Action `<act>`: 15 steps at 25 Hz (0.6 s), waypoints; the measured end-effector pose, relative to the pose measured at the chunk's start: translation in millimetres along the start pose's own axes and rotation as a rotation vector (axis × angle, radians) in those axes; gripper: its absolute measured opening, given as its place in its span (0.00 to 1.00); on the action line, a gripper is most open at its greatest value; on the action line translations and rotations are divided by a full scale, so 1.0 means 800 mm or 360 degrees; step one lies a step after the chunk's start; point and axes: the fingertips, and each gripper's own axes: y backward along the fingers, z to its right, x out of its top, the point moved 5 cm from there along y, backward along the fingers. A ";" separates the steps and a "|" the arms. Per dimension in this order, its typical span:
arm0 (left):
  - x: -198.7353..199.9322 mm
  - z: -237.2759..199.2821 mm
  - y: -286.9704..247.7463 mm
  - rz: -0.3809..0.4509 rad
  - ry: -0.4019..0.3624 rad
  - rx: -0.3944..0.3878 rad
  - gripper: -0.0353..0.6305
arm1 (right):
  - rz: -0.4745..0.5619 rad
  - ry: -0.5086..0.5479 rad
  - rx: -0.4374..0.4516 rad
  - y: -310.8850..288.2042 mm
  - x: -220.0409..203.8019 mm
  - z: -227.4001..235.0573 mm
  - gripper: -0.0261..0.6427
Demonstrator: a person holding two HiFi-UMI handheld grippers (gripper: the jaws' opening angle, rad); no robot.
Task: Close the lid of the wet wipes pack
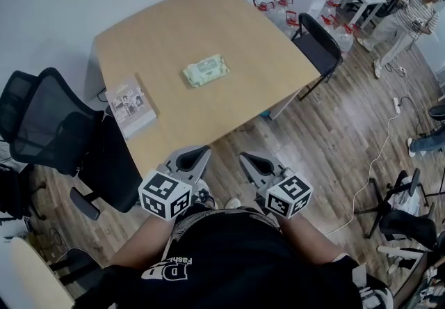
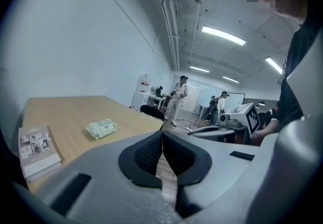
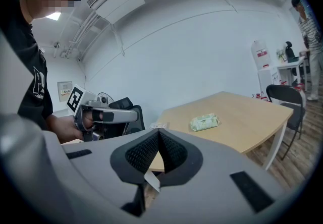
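Observation:
The pale green wet wipes pack (image 1: 206, 69) lies flat near the middle of the wooden table (image 1: 236, 29); it also shows in the left gripper view (image 2: 102, 129) and the right gripper view (image 3: 205, 122). At this distance I cannot make out how its lid stands. Both grippers are held side by side close to the person's body, off the table's near edge and well short of the pack. The left gripper (image 1: 195, 156) (image 2: 162, 134) has its dark pads pressed together with nothing between them. The right gripper (image 1: 252, 160) (image 3: 158, 133) is likewise shut and empty.
A book (image 1: 131, 106) lies at the table's left edge. Black office chairs (image 1: 62, 133) stand left of the table, and another chair (image 1: 316, 40) at its far right corner. A person (image 1: 410, 19) stands at the back right. Cables (image 1: 379, 154) run across the wooden floor.

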 end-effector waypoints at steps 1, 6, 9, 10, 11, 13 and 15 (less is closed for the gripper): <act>0.000 -0.001 -0.001 -0.0002 0.0001 -0.0001 0.08 | -0.0002 0.0001 0.0001 -0.001 0.000 0.000 0.04; 0.000 -0.002 -0.002 -0.0007 0.0004 -0.0002 0.08 | -0.0008 0.0002 -0.0001 -0.003 0.000 0.002 0.04; 0.000 -0.004 -0.004 -0.0010 0.0003 -0.0001 0.08 | -0.0007 0.0000 -0.0002 -0.004 0.000 0.003 0.04; 0.000 -0.005 -0.004 -0.0010 0.0003 -0.0001 0.08 | -0.0008 -0.0001 -0.0002 -0.005 0.000 0.004 0.04; 0.001 -0.006 -0.004 -0.0009 0.0003 -0.0001 0.08 | -0.0010 -0.0001 -0.0001 -0.006 0.000 0.004 0.04; 0.001 -0.008 -0.004 -0.0010 0.0005 0.0000 0.08 | -0.0013 0.0000 0.0002 -0.009 0.001 0.004 0.04; 0.002 -0.009 -0.005 -0.0013 0.0007 -0.0001 0.08 | -0.0016 -0.0001 0.0003 -0.010 0.001 0.004 0.04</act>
